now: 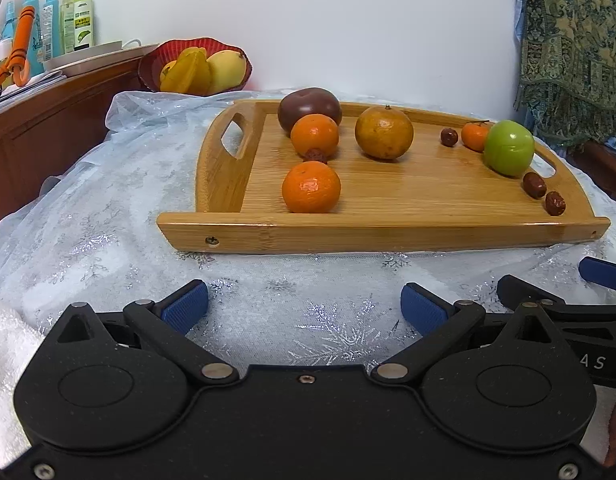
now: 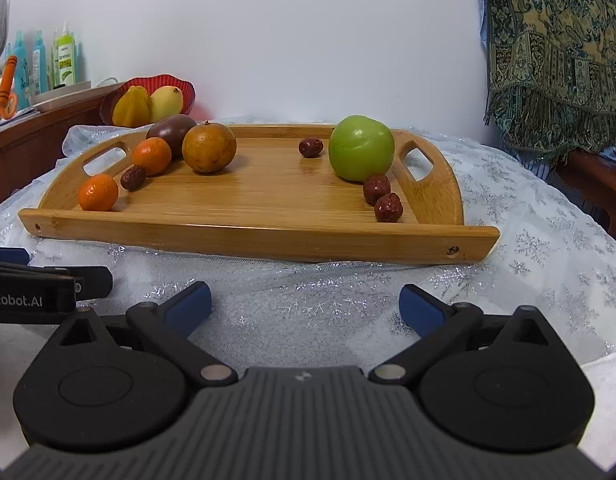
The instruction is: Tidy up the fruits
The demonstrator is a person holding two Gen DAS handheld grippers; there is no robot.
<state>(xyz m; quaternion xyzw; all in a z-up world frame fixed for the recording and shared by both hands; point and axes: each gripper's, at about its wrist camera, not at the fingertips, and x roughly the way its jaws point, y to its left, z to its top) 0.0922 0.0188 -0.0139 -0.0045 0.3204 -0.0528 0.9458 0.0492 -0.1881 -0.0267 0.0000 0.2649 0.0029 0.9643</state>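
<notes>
Left gripper (image 1: 304,306) wide open, empty | right gripper (image 2: 304,306) wide open, empty | wooden tray (image 2: 260,236) ahead, fruit scattered.

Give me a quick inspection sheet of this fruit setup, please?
Surface: white snowflake-patterned cloth over the table.
Job's things: bamboo handled tray holding a green apple, brownish-orange citrus, dark purple fruit, small orange tangerines, wrinkled red dates.
Clutter: red bowl of yellow fruit, spray bottles.
Grippers: left gripper and right gripper both open, empty.
Cables: nothing seen.
Surroundings: white wall, patterned green shawl.
</notes>
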